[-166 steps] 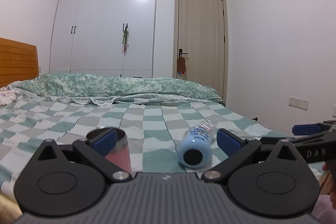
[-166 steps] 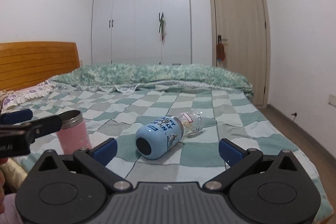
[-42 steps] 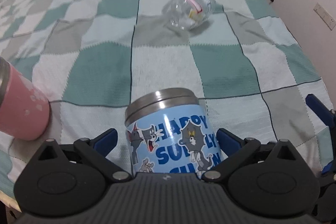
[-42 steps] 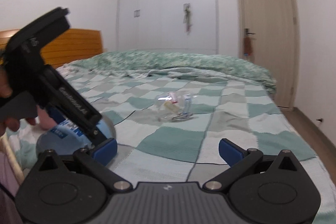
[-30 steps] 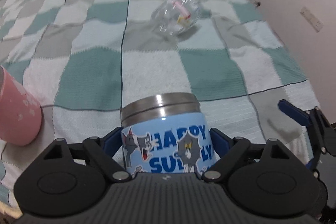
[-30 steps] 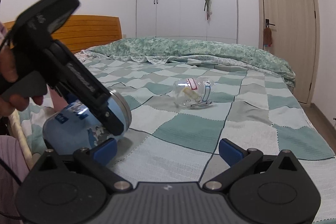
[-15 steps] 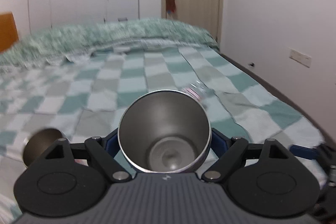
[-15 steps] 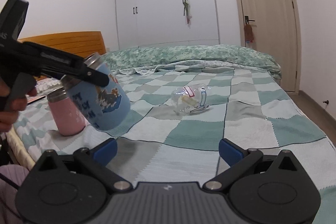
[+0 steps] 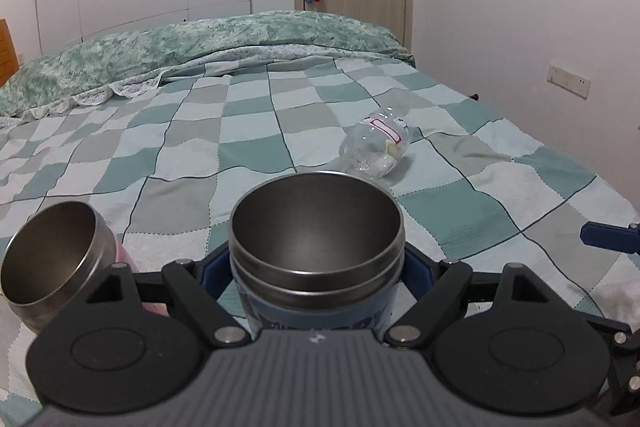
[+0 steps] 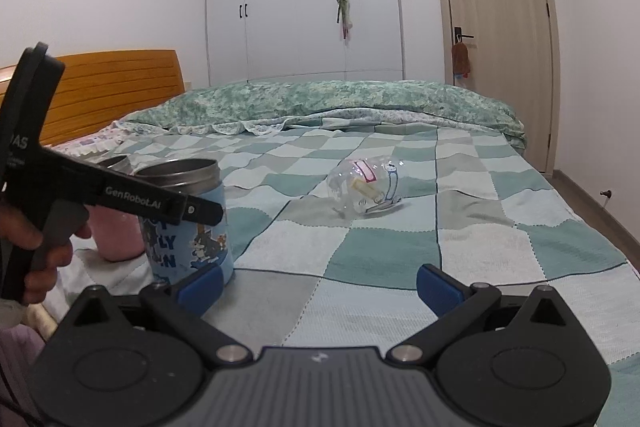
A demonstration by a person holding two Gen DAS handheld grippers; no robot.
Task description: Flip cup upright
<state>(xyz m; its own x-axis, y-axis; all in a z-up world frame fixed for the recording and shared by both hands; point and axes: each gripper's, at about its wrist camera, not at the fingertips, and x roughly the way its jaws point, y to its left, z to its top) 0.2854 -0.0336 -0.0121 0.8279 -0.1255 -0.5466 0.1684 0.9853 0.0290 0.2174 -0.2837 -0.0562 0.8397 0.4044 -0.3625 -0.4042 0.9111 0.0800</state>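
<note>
The blue cartoon-print steel cup (image 9: 316,251) stands upright with its open mouth up, on or just above the checked blanket; contact is unclear. My left gripper (image 9: 316,279) is shut on its body below the rim. In the right wrist view the cup (image 10: 188,223) is at the left, held by the left gripper's black fingers (image 10: 160,205). My right gripper (image 10: 318,285) is open and empty, low over the blanket to the right of the cup.
A pink cup (image 9: 52,259) with a steel rim stands upright just left of the blue one (image 10: 116,231). A clear plastic lid (image 9: 376,147) lies on the blanket farther back (image 10: 364,187). The bed's right edge (image 9: 592,171) drops toward the wall.
My left gripper closed on the lying blue cup, lifted and turned it mouth-up, and lowered it beside the pink cup. The right gripper stayed open.
</note>
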